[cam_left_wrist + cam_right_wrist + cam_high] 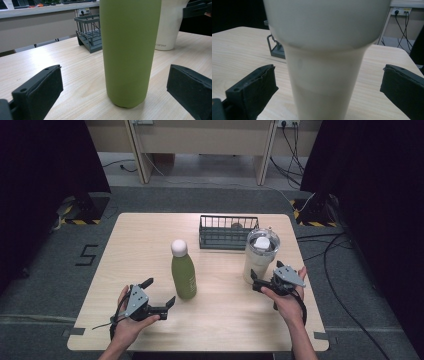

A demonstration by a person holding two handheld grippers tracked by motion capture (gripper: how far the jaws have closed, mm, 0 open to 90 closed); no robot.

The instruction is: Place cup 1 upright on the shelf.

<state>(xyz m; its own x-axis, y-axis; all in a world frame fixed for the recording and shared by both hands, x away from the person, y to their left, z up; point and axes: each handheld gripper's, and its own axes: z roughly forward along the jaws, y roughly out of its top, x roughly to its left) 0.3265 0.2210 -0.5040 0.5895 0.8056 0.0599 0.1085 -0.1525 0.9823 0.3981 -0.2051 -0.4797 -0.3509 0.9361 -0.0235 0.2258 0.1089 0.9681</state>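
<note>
Both tongs were spread wide, nothing gripped. Left tongs (pixel 160 295) sat lower left of the high view, flanking the green bottle (pixel 183 270) at centre of the surface (pixel 140 250). Right tongs (pixel 256 281) bracketed the white tumbler (pixel 260 254), right of centre. Risk: both are tall and narrow-footed; an off-centre closure likely tips them toward the wire basket (pixel 227 232).

We record the bottle (pixel 183 276) as matte olive green with a white cap. The tumbler (pixel 259 256) is cream, its lid clear. The wire basket (pixel 227 232) is dark grey-green. The counter (pixel 140 250) shows pale wood grain. Both grippers' jaws are black.
</note>
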